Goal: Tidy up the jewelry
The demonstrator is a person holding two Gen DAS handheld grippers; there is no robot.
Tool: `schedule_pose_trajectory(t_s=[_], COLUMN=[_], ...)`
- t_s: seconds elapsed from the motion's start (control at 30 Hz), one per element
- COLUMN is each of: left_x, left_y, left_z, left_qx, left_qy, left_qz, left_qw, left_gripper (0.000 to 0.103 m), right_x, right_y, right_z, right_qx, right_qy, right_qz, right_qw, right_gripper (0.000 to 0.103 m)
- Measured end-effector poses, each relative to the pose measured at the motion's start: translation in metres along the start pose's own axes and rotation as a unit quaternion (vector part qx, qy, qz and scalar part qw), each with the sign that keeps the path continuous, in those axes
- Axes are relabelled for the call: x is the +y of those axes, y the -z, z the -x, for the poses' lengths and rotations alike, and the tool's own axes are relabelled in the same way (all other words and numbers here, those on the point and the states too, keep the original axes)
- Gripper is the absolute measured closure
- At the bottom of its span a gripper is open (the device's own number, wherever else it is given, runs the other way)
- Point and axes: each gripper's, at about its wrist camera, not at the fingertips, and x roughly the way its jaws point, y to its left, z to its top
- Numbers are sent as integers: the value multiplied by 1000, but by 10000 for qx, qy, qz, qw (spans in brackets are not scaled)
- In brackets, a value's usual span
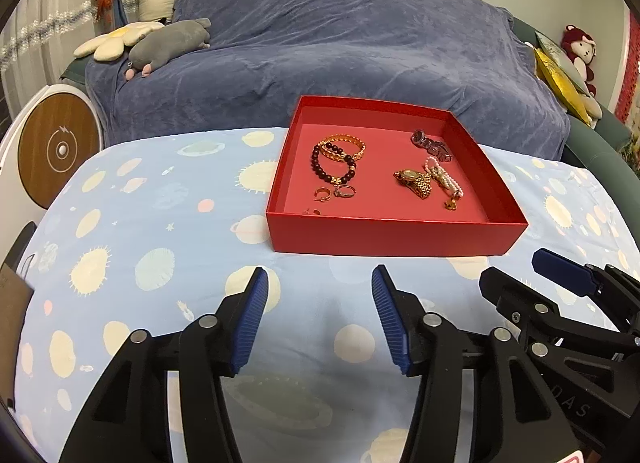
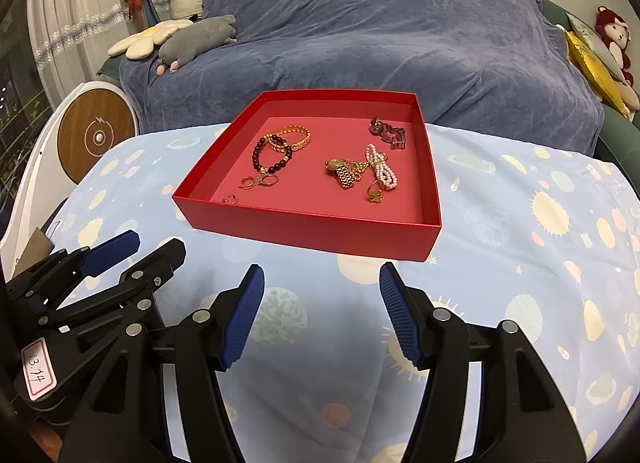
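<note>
Jewelry lies loose on the floor of a shallow red box (image 1: 394,233) that sits on my table, which is draped in a pale blue planet-print cloth (image 1: 160,223). Toward the box's left side I see a gold bangle (image 1: 345,147) overlapped by a dark bead bracelet (image 1: 320,165), with small rings (image 1: 334,193) just in front of them. Toward the right a gold watch (image 1: 414,181) touches a pearl strand (image 1: 442,177), and a purple clip (image 1: 430,145) rests behind those. My left claw (image 1: 320,315) hovers over the cloth on the near side of the box, fingers spread and holding nothing. My right claw (image 2: 322,313) is beside it, likewise spread wide and empty. Behind the table stands a sofa under a blue throw (image 2: 400,31).
</note>
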Motion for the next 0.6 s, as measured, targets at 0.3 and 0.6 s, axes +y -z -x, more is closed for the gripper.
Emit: schedule_pose_trajectory(t_s=[0.3,0.6], left_x=[5,5], left_y=[0,2], left_z=[-2,-4], left_qx=[-12,17], left_qy=[-141,-190], left_qz=[71,28], left_qw=[9999,9998], left_gripper=[33,30], right_x=[-4,-8], right_y=[1,3], right_z=[0,-1], right_qx=[-20,-65], right_qy=[187,316], right_qz=[-63,-36], right_qw=[9998,9995], right_gripper=[35,25])
